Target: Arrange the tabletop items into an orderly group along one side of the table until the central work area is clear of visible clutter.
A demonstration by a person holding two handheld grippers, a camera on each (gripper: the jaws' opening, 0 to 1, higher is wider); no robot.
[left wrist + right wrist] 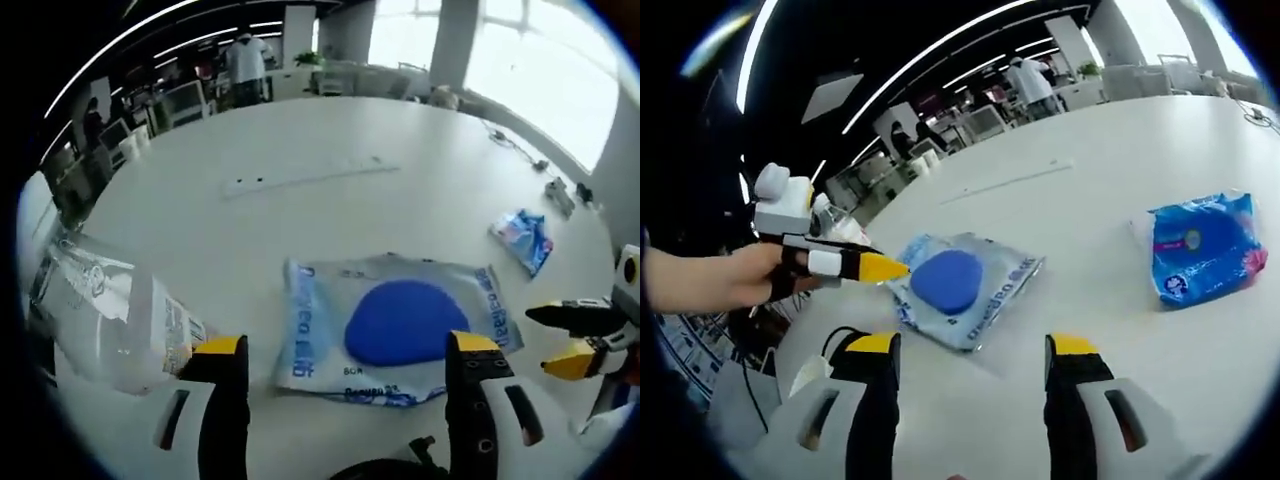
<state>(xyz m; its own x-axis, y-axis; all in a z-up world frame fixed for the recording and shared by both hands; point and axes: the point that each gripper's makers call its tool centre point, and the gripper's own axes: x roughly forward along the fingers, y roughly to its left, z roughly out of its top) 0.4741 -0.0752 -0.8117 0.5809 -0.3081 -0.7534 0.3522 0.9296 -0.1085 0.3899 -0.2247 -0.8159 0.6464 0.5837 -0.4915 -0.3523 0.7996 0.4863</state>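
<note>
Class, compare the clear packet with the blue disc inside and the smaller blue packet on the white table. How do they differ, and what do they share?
1. The clear packet is see-through, showing a round blue disc; the blue packet is printed blue all over.
2. In the left gripper view, the clear packet looks larger than the blue packet.
3. The clear packet lies just ahead of the left gripper; the blue packet lies further off.

Shared: both lie on the white table, and neither is gripped.
</note>
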